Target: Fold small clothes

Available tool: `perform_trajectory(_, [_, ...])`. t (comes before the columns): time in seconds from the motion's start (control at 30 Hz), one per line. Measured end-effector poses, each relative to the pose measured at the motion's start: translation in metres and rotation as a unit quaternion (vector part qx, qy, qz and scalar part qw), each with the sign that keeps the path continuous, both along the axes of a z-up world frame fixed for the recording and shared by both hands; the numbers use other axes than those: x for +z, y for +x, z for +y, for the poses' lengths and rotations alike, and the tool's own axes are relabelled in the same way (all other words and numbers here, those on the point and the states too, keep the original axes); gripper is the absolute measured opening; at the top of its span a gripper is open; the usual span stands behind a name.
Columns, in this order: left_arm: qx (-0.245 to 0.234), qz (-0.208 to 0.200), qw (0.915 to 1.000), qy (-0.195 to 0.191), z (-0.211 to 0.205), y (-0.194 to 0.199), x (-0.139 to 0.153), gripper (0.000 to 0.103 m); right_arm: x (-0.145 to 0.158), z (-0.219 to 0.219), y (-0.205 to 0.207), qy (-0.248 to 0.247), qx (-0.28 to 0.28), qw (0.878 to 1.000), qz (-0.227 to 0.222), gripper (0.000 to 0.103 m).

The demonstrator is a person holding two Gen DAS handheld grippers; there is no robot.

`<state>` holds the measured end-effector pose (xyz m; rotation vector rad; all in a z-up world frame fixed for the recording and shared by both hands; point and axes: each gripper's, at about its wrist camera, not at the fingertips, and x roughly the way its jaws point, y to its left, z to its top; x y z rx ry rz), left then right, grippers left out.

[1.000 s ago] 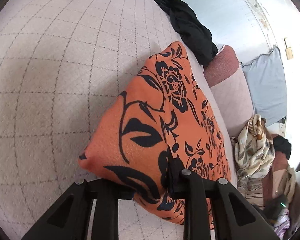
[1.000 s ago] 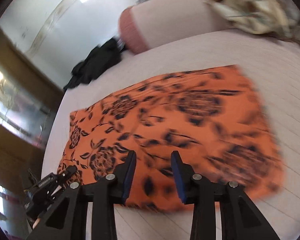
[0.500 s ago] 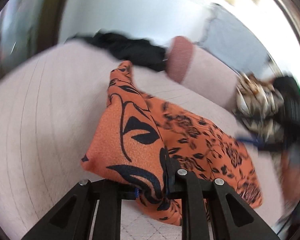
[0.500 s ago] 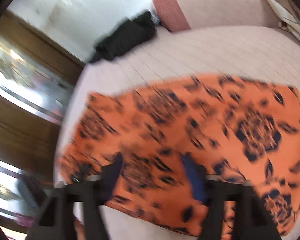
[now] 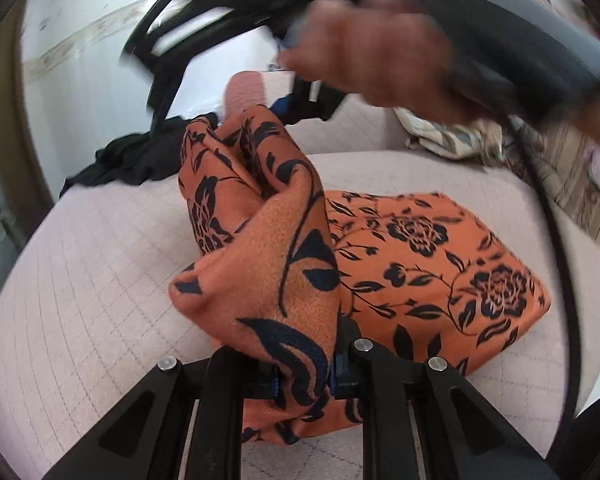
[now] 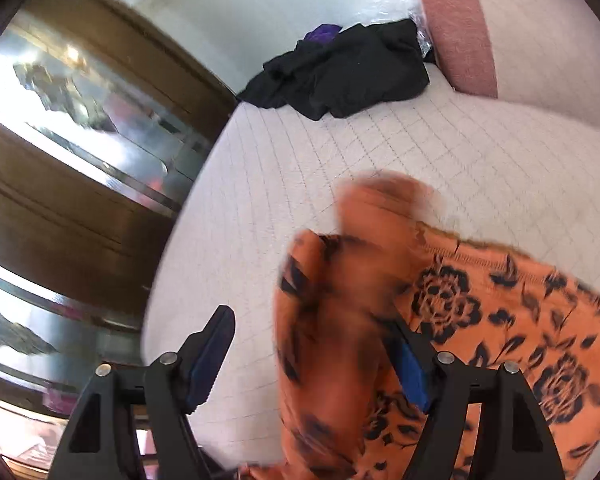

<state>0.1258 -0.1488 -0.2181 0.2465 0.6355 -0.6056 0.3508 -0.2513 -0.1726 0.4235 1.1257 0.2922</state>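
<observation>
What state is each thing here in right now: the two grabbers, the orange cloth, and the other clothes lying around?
Left gripper: jaws shut on a lifted corner of the orange cloth.
Right gripper: jaws just opened wide, pressing nothing; cloth hangs loose between them.
Orange cloth: partly folded, one end raised, the rest flat on the bed.
Black garment: crumpled, unfolded.
Patterned beige garment: heaped, unfolded.

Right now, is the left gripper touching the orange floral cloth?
Touching. In the left wrist view the left gripper has its jaws shut on a bunched fold of the orange floral cloth, lifting that part off the quilted cushion.
</observation>
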Motion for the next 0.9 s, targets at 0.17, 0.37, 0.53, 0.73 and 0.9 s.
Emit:
perform_trajectory(0.17, [-0.030, 0.004, 0.9995, 0.009, -0.014, -0.001, -0.005, 0.017, -0.020, -0.005, 0.008, -0.132, 0.003, 0.991, 0.028, 0.019])
perform_trajectory(0.37, [-0.095, 0.053, 0.9930, -0.047, -0.041, 0.000, 0.006, 0.017, -0.029, -0.089, -0.029, -0.088, -0.062, 0.994, -0.003, 0.015])
perform_trajectory(0.53, [-0.134, 0.063, 0.9877, -0.049, -0.101, -0.013, 0.011, 0.017, -0.037, -0.160, -0.054, -0.074, -0.101, 0.992, -0.002, 0.015])
perform_trajectory(0.73, [-0.151, 0.095, 0.9835, -0.029, -0.149, -0.021, -0.009, 0.017, -0.068, -0.222, -0.069, -0.078, -0.124, 0.989, 0.019, 0.015])
perform_trajectory(0.9, [-0.175, 0.074, 0.9818, 0.012, -0.174, -0.036, -0.019, 0.019, -0.085, -0.251, -0.094, -0.057, -0.148, 0.987, 0.000, 0.016])
